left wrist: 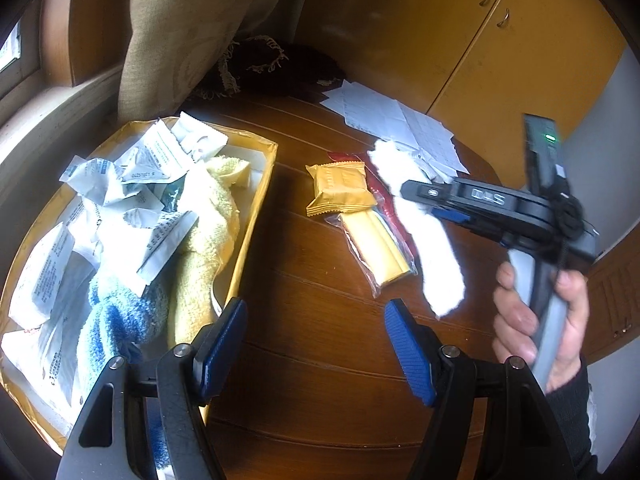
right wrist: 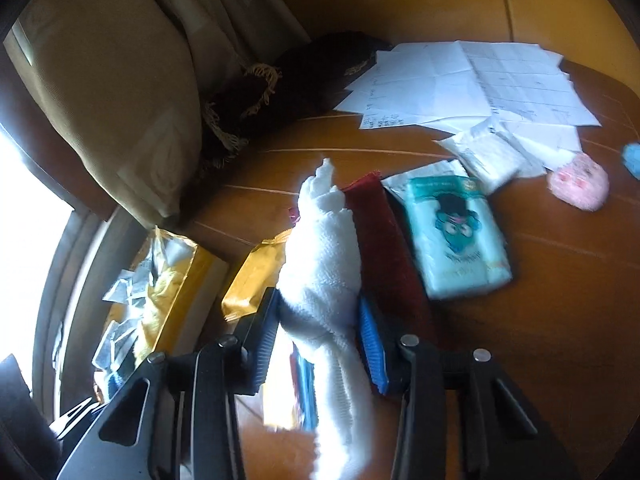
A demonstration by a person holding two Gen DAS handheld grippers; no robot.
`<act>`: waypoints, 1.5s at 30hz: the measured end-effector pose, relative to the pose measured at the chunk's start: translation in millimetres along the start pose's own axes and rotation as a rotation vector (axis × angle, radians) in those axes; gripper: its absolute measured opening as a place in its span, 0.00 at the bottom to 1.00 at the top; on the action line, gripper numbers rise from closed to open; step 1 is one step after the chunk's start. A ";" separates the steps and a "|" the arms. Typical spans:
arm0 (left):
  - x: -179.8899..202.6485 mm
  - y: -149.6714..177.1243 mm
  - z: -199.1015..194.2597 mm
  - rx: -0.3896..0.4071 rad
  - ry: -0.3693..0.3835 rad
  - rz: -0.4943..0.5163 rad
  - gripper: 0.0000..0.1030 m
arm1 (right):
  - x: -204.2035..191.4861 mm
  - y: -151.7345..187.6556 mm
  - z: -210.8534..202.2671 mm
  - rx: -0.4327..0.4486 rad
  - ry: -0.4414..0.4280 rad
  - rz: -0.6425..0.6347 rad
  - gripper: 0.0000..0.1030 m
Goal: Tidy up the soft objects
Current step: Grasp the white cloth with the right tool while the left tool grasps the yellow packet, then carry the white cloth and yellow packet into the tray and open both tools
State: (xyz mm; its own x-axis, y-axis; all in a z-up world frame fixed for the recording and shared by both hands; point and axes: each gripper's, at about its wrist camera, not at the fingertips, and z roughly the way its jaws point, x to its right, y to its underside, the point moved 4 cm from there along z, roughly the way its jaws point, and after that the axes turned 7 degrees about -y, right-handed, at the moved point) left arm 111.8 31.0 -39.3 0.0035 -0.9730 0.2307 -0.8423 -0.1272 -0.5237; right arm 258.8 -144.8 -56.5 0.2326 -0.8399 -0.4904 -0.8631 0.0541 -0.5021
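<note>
A gold cardboard box (left wrist: 256, 216) on the left of the wooden table holds a yellow towel (left wrist: 208, 240), a blue-and-white towel (left wrist: 116, 320) and several white sachets. My left gripper (left wrist: 316, 344) is open and empty, just right of the box's near corner. My right gripper (right wrist: 318, 332) is shut on a rolled white towel (right wrist: 320, 248) and holds it above the table; the towel (left wrist: 424, 240) hangs from that gripper in the left wrist view too. Under it lie a dark red cloth (right wrist: 384, 248), a gold snack packet (left wrist: 340, 188) and a clear yellow packet (left wrist: 376, 248).
A teal tissue pack (right wrist: 456, 236), a pink fluffy pad (right wrist: 580, 188), a white pouch (right wrist: 488, 152) and loose papers (right wrist: 460, 80) lie on the table's far right. A dark fringed cloth (right wrist: 280, 92) and a beige cushion (right wrist: 108, 92) sit at the back. Yellow cabinets (left wrist: 480, 40) stand behind.
</note>
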 end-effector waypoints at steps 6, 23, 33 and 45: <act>17.4 -17.4 9.5 -0.046 0.007 0.033 0.72 | 11.3 29.1 -38.4 0.046 -0.068 0.072 0.37; 44.2 -109.5 111.9 -0.181 -0.091 0.075 0.72 | 26.5 54.0 -48.1 0.114 -0.072 0.057 0.37; 48.2 -114.8 131.2 -0.188 -0.144 0.088 0.48 | 24.1 56.5 -48.0 0.113 -0.070 0.056 0.37; 33.2 -96.9 81.2 -0.162 -0.074 0.032 0.44 | 22.8 56.7 -43.8 0.098 -0.066 0.052 0.37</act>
State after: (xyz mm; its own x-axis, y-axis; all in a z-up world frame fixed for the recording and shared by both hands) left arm 237.3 -4.6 -47.5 0.0101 -0.9883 0.1522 -0.9186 -0.0693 -0.3890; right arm 195.5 -184.5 -65.0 0.2205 -0.7976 -0.5614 -0.8275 0.1518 -0.5406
